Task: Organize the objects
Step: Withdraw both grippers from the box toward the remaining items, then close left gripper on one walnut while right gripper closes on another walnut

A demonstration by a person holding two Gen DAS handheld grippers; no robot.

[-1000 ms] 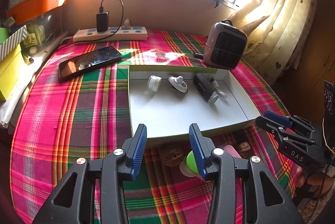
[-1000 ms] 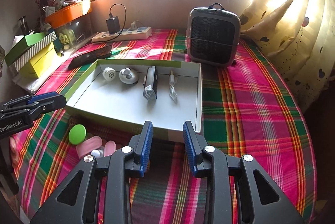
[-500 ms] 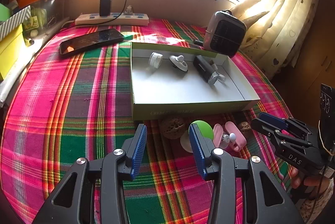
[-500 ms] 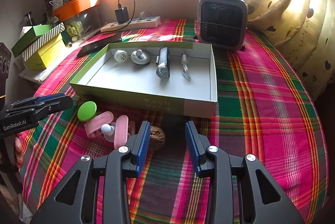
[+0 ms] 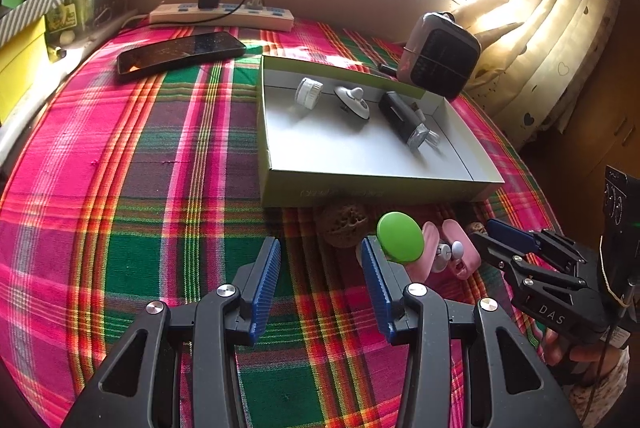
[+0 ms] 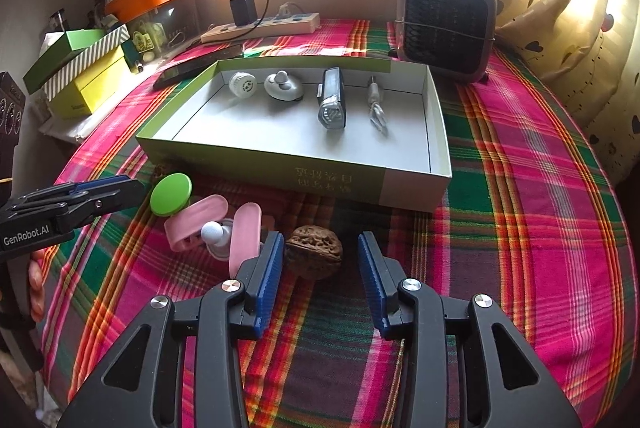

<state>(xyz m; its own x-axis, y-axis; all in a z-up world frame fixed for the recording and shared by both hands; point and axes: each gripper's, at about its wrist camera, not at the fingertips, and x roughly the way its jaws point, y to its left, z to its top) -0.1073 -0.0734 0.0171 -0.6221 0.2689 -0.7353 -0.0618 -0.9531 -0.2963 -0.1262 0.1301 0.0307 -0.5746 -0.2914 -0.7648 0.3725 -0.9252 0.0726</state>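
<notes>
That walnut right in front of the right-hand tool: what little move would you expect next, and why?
Probably the right gripper eases forward and down until its fingers straddle the walnut, then closes. The fingers are opening, with nothing gripped, the walnut lies loose on the cloth just ahead of them, and the open box behind already holds sorted items.

1. Your surface is a table under a plaid cloth (image 6: 520, 188).
2. A shallow box (image 6: 340, 180) sits mid-table.
3. Near its front wall lie a walnut (image 6: 316, 252), a green disc (image 6: 172, 188) and a pink case (image 6: 224, 224).
4. Far side: a phone (image 5: 180, 50), a power strip (image 5: 224, 16), a small heater (image 6: 448, 28).
</notes>
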